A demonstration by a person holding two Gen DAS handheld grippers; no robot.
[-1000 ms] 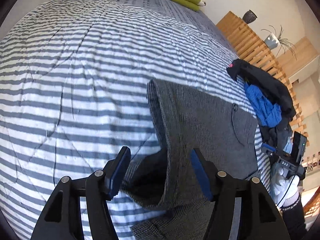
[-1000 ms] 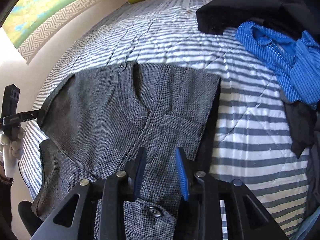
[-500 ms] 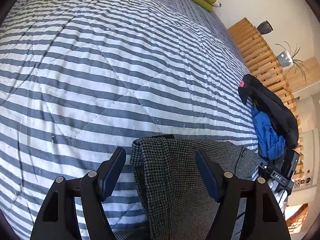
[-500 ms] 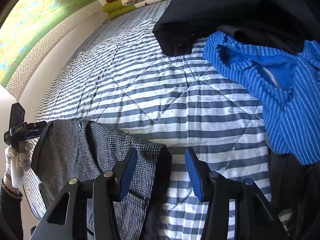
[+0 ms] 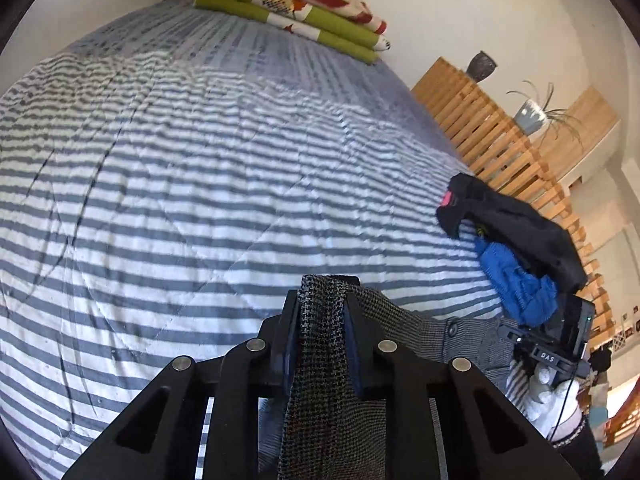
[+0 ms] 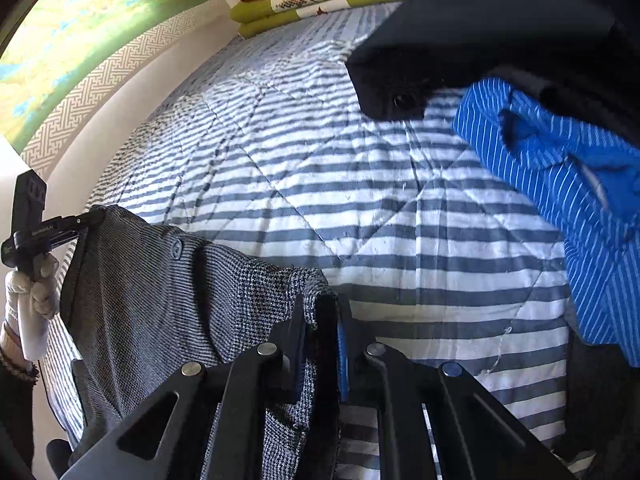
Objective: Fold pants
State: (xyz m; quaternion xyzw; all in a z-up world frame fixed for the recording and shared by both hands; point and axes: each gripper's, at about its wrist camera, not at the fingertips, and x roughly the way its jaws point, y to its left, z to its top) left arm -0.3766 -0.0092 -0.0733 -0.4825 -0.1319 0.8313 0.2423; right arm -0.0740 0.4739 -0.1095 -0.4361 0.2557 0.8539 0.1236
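Grey houndstooth pants [image 6: 160, 292] hang stretched by the waistband between my two grippers, lifted off the striped bed [image 6: 360, 208]. My left gripper [image 5: 322, 300] is shut on one waistband corner of the pants [image 5: 320, 360], which drape down over its fingers. My right gripper [image 6: 320, 312] is shut on the other waistband corner. In the right wrist view the left gripper [image 6: 86, 220] shows at the far left, held by a white-gloved hand [image 6: 32, 296]. The left wrist view catches the right gripper's body [image 5: 556, 344] at the far right. A waistband button [image 6: 176, 247] faces the camera.
A black garment [image 6: 480, 32] and a blue striped shirt [image 6: 560, 184] are piled at the bed's right side. Folded green and red bedding [image 5: 296, 12] lies at the headboard end. A wooden slatted rack [image 5: 500, 132] with pots stands beyond the bed. The bed's middle is bare quilt.
Both grippers went from open around the waistband corners to shut on them, and the pants rose off the bed.
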